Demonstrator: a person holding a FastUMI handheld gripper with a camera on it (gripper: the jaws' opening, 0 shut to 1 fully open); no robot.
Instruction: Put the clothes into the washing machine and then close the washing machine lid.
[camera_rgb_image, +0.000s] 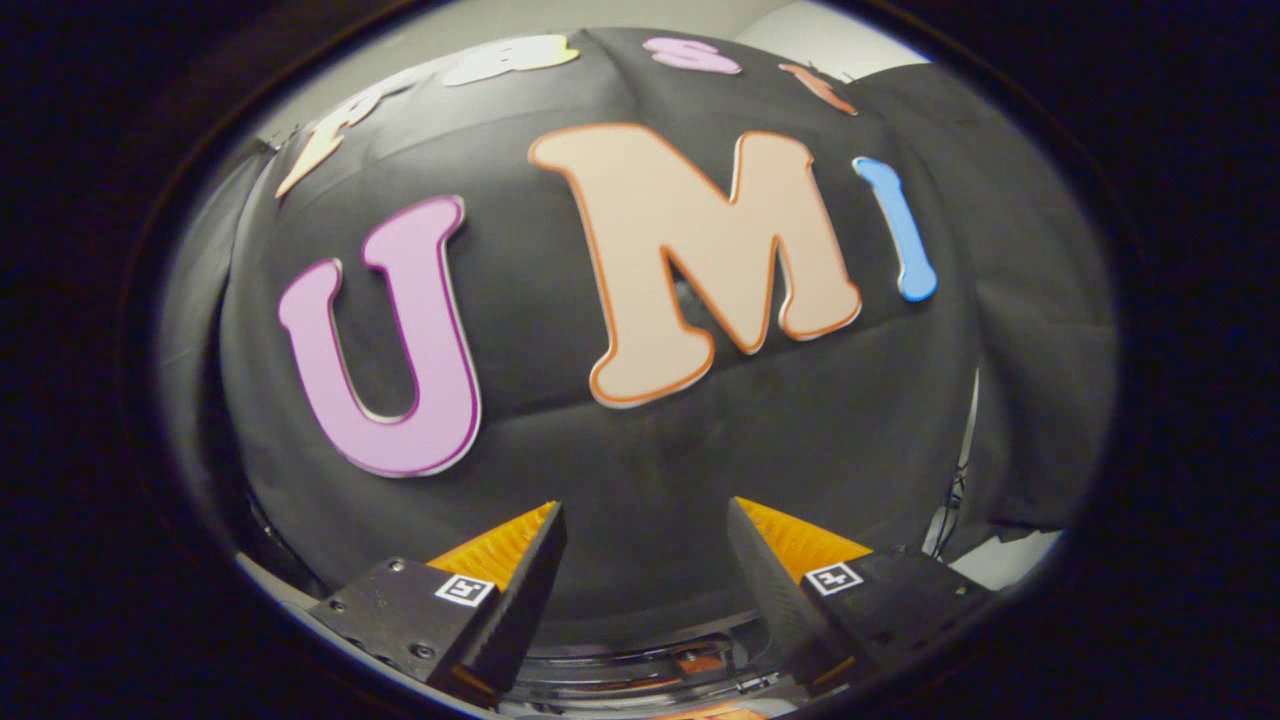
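Claw (647, 535): my two fingers stood spread apart, nothing between them, raised and pointed at the booth's black cloth wall (620, 470).
Washing machine (650, 668): I judged the dark curved rim just below and ahead of my fingertips to be its round opening; too little showed to be sure.
Lid: I could not tell whether it was up or down.
Clothes: none identified; small orange patches sat near the rim, unclear.
Key relation: the machine lay beneath my claw, so the next move called for tilting down.
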